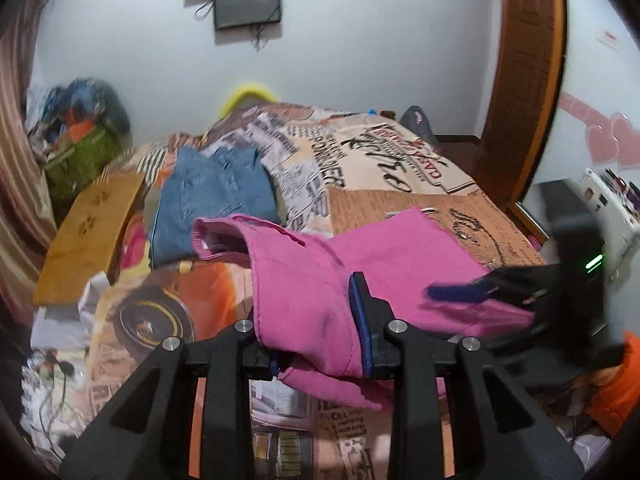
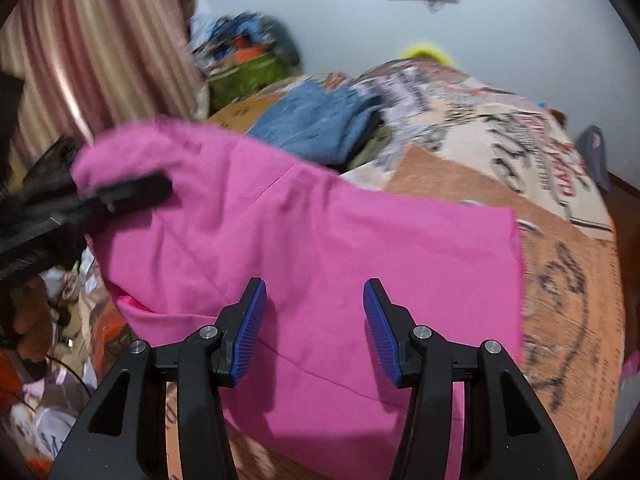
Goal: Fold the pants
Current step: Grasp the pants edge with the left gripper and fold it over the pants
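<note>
1. The pink pants (image 2: 312,240) lie half lifted over the printed bedspread (image 2: 560,280), near the folded jeans (image 2: 316,120) further back.
2. The left gripper (image 1: 316,320) is clenched on a thick bunch of the pants' edge; cloth spills over both sides of its jaws and hides one pad.
3. The right gripper (image 2: 315,328) hangs just over the flat part of the pants with its jaws apart and nothing between the pads. In the left view its blurred tips sit near the cloth's right side, though whether they touch it is hard to say.
4. The step in hand looks like carrying the raised edge across to make a fold.
5. To do it well, the left grip should hold all layers, not only the top one, or the fold will drag crooked.
6. The right gripper would do best to take or pin the matching corner, so both ends travel level.
7. Lay the edge down square on the lower half, then smooth outward before letting go.
</note>
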